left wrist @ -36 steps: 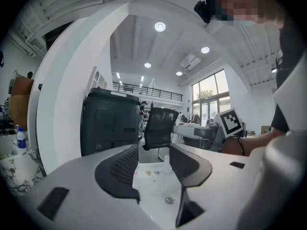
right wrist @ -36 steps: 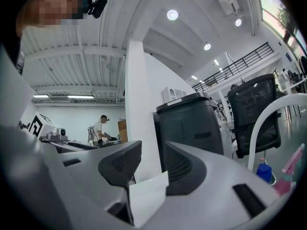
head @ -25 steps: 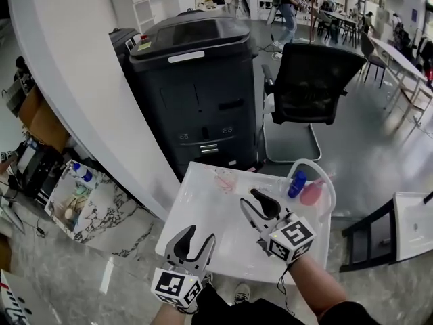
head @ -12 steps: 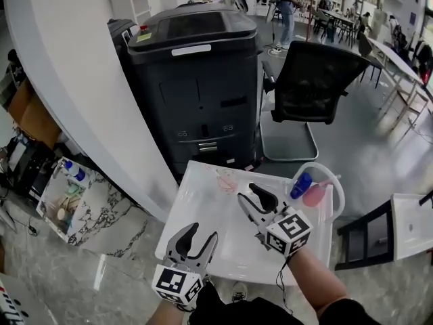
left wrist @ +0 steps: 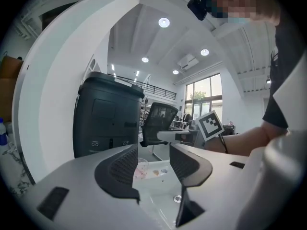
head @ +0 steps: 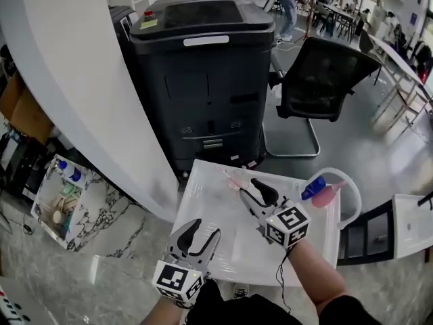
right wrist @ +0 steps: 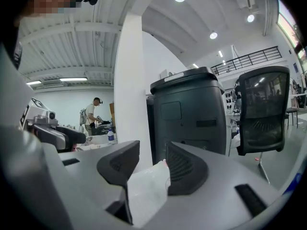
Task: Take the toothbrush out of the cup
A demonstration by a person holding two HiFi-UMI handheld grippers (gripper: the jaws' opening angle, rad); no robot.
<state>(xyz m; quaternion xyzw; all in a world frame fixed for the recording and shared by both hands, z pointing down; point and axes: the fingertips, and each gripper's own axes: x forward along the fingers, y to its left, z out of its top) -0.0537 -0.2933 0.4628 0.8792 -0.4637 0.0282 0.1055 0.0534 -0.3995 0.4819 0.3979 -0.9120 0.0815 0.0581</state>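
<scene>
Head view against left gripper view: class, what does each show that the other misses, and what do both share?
Only the head view: a blue bottle and a pink item at the table's right end.
Only the left gripper view: round ceiling lights and a tall window.
Both: the black machine, the office chair, the white table and the clear cup, which holds something pink.
</scene>
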